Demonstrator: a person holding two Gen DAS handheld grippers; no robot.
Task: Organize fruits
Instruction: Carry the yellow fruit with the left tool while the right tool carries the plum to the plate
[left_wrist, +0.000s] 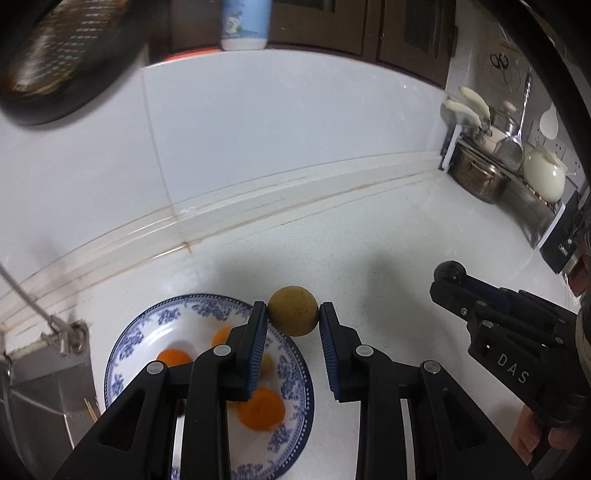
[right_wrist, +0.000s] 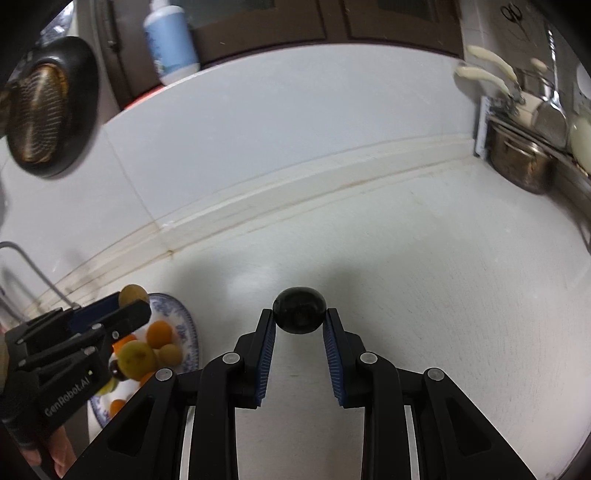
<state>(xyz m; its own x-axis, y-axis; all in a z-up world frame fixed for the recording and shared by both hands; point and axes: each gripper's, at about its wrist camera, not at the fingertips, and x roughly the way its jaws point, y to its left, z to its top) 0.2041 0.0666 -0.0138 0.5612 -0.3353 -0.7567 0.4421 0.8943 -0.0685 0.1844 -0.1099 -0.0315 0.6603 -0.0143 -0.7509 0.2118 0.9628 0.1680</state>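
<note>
The left tongs (left_wrist: 293, 314) pinch a yellow fruit (left_wrist: 293, 311) over the plate (left_wrist: 295, 369) (for dropping in); the right tongs (right_wrist: 299, 318) pinch a black fruit (right_wrist: 299, 315).

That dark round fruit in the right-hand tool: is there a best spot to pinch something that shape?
Across its widest middle, one pad on each side. The dark round fruit is smooth with no handle, so off-centre pads would probably squeeze it out. The right gripper does this, holding it at its fingertips from the near side. The left gripper takes its yellow-brown fruit likewise.
</note>
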